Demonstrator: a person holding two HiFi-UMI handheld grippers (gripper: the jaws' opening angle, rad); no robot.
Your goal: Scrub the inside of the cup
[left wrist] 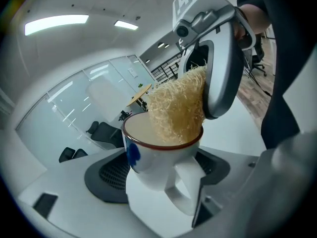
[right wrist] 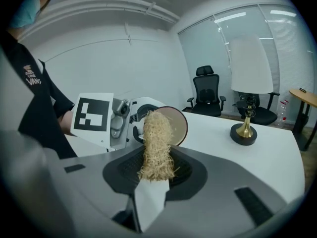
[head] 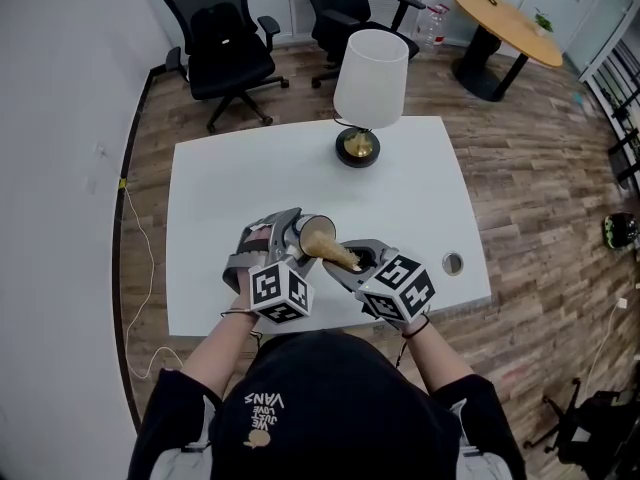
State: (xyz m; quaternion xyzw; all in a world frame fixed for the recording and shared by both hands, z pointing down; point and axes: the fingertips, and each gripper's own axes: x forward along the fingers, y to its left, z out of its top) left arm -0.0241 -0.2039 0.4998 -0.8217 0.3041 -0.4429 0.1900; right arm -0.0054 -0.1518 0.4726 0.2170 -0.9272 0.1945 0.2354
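Observation:
A white cup (head: 313, 234) with a red-brown rim and a blue mark is held tilted above the white table (head: 230, 198), near its front edge. My left gripper (head: 298, 232) is shut on the cup (left wrist: 156, 155), whose handle (left wrist: 184, 187) points back between the jaws of the left gripper (left wrist: 163, 180). My right gripper (head: 364, 260) is shut on a straw-coloured fibrous scrubber (head: 337, 253). The tip of the scrubber (left wrist: 178, 108) reaches into the cup's mouth. In the right gripper view the scrubber (right wrist: 157, 145) rises from the right gripper (right wrist: 156, 171) to the cup (right wrist: 173, 125).
A lamp (head: 368, 88) with a white shade and brass base stands at the table's far middle. A round cable hole (head: 453, 263) sits near the right front corner. Black office chairs (head: 225, 43) and a round wooden table (head: 505, 23) stand beyond.

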